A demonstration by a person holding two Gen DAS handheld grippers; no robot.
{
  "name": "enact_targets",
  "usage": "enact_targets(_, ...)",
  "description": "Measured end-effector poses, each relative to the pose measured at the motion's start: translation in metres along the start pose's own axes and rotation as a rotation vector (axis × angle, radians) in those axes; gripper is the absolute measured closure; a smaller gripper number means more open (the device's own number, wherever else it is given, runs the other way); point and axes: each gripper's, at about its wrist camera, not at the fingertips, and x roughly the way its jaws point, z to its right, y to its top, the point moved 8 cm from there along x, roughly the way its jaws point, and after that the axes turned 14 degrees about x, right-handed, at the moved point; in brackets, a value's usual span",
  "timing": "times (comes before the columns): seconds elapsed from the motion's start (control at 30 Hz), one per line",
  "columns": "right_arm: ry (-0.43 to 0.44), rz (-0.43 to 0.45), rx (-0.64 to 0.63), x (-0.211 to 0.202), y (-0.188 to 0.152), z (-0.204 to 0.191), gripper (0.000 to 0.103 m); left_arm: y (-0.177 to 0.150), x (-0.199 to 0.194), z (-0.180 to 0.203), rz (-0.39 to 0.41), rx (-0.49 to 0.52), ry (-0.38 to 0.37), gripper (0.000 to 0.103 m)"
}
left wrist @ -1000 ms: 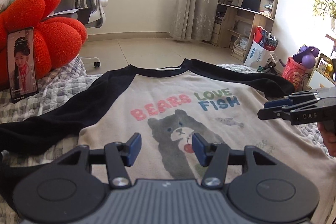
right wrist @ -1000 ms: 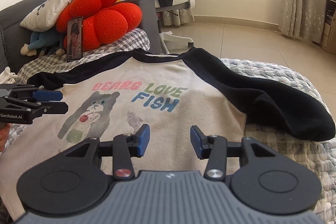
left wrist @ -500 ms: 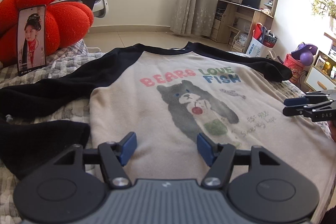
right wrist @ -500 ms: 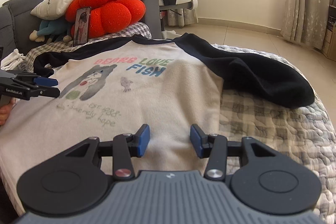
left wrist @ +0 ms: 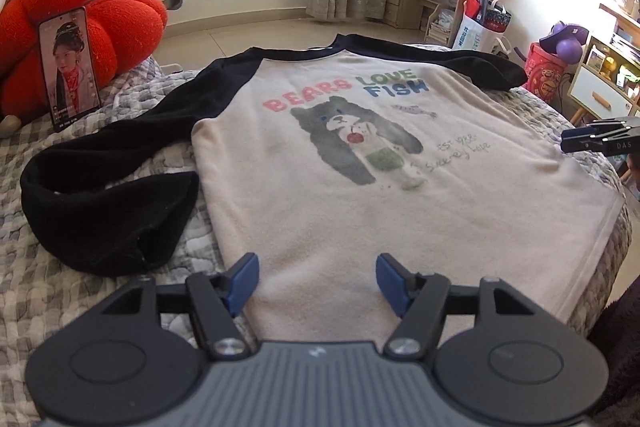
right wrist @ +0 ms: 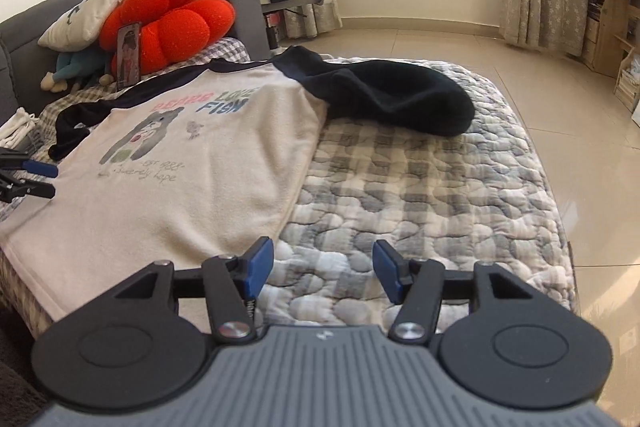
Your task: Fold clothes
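At far left we see a red puffy cushion (left wrist: 80, 23) with a phone (left wrist: 70, 69) propped against it. The cream fleecy shirt (left wrist: 360, 167), black-sleeved and bear-printed, lies flat on the quilted checked bedspread (right wrist: 420, 187). Our left gripper (left wrist: 316, 277) hovers over its near hem, jaws apart and empty. Our right gripper (right wrist: 323, 269) is just off the shirt's right edge, above the quilt, jaws opening with nothing between.
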Motion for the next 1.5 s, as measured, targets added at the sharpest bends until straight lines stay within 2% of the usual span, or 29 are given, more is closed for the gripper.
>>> enact_targets(0.3, -0.024, 0.042, 0.180, 0.014, 0.048, 0.037, 0.044, 0.065, 0.011, 0.003, 0.029, -0.029, -0.036, 0.035)
enact_targets(0.7, -0.046, 0.081, 0.372, 0.044, 0.082, 0.078, 0.044, 0.142, 0.075, 0.014, 0.104, -0.083, -0.098, 0.035)
enact_targets(0.9, 0.014, 0.120, 0.496, 0.055, 0.086, 0.093, 0.044, 0.170, 0.116, 0.035, 0.143, -0.108, -0.161, 0.043)
enact_targets(1.13, 0.083, 0.188, 0.576, 0.063, 0.112, 0.092, 0.044, 0.185, 0.148, 0.055, 0.173, -0.162, -0.234, 0.044)
enact_targets(1.17, 0.087, 0.204, 0.577, 0.064, 0.117, 0.091, 0.046, 0.186, 0.151, 0.058, 0.177, -0.171, -0.245, 0.044)
enact_targets(1.23, 0.101, 0.231, 0.573, 0.066, 0.127, 0.085, 0.075, 0.186, 0.156, 0.058, 0.177, -0.189, -0.259, 0.044)
enact_targets(1.37, 0.162, 0.275, 0.541, 0.065, 0.145, 0.058, 0.081, 0.184, 0.150, 0.056, 0.209, -0.248, -0.316, 0.042)
enact_targets(1.5, 0.245, 0.255, 0.463, 0.068, 0.155, 0.018, 0.083, 0.186, 0.139, 0.047, 0.257, -0.317, -0.350, 0.038)
